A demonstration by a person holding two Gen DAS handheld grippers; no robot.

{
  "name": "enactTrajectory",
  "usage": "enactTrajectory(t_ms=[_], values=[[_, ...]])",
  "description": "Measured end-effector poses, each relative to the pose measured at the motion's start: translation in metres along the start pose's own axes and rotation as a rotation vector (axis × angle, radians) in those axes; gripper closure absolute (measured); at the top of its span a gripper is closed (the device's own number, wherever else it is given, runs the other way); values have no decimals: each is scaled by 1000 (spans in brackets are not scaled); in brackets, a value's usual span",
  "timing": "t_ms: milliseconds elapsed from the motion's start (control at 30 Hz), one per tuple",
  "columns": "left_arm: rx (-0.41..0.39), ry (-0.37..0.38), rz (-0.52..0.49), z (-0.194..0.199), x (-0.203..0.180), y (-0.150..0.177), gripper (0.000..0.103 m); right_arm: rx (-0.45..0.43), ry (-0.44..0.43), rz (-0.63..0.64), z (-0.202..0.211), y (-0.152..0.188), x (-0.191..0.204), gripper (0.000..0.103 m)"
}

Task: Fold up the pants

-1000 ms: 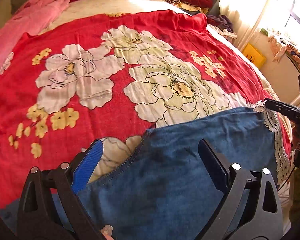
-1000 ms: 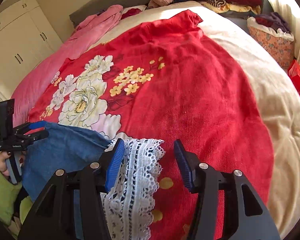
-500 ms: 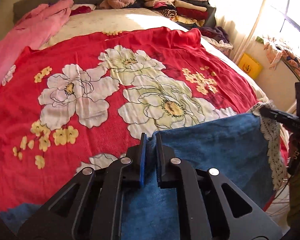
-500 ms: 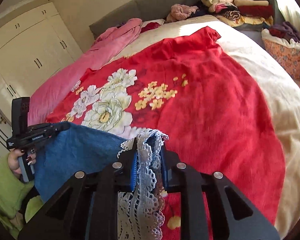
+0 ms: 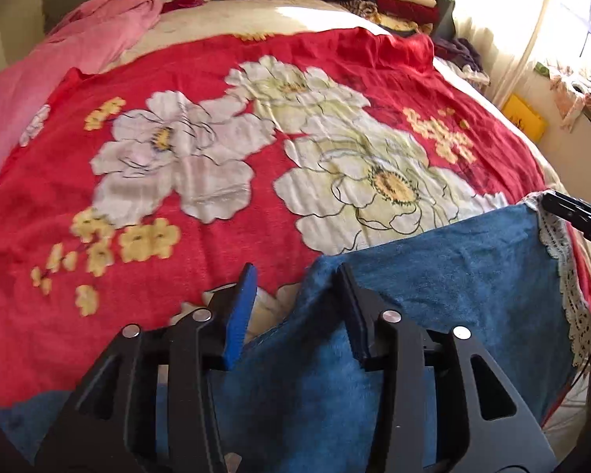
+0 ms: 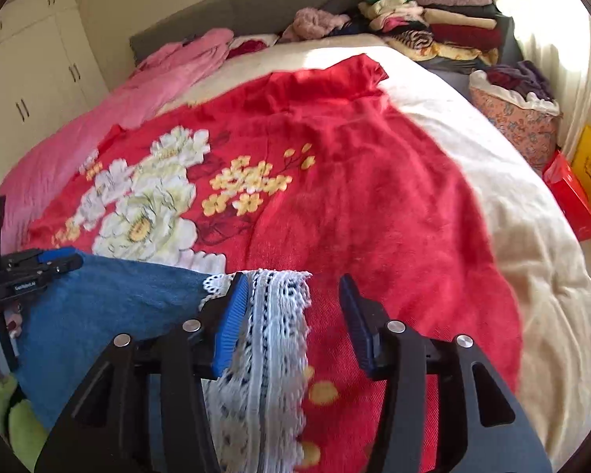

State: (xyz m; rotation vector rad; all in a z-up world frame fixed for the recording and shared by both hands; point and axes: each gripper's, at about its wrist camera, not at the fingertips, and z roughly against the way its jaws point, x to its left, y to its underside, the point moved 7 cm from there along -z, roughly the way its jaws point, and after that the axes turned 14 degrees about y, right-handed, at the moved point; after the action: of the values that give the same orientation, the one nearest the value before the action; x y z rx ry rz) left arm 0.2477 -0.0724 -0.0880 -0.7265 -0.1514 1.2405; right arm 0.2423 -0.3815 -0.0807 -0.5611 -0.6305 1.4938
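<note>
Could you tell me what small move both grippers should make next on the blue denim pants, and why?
Probably draw both grippers back off the cloth. The left gripper and right gripper are opening, fingers no longer pinching the blue denim pants or their white lace hem, which lie on the red floral blanket, so this fold looks released.
</note>
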Motion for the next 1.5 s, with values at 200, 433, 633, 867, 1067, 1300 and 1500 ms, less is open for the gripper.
enactTrajectory(t_ms=[200,433,633,867,1067,1300,1500], values=[[-44,-32,-19,45,-5,22,41,-10,-58,-30,61,44,-12,52],[-16,15,-20,74,-24,92,34,86,-82,-78,82,112,-21,52],[54,-41,-49,68,-28,130,32,163,-133,-70,65,127,1,65],[74,-71,-38,66,-24,139,32,127,-26,46,87,125,11,90],[71,-57,-15,66,-19,144,30,155,104,144,71,141,13,85],[61,-56,-9,71,-20,146,30,146,114,90,80,136,0,67],[4,-30,32,95,-19,146,26,60,126,59,114,119,-6,52]])
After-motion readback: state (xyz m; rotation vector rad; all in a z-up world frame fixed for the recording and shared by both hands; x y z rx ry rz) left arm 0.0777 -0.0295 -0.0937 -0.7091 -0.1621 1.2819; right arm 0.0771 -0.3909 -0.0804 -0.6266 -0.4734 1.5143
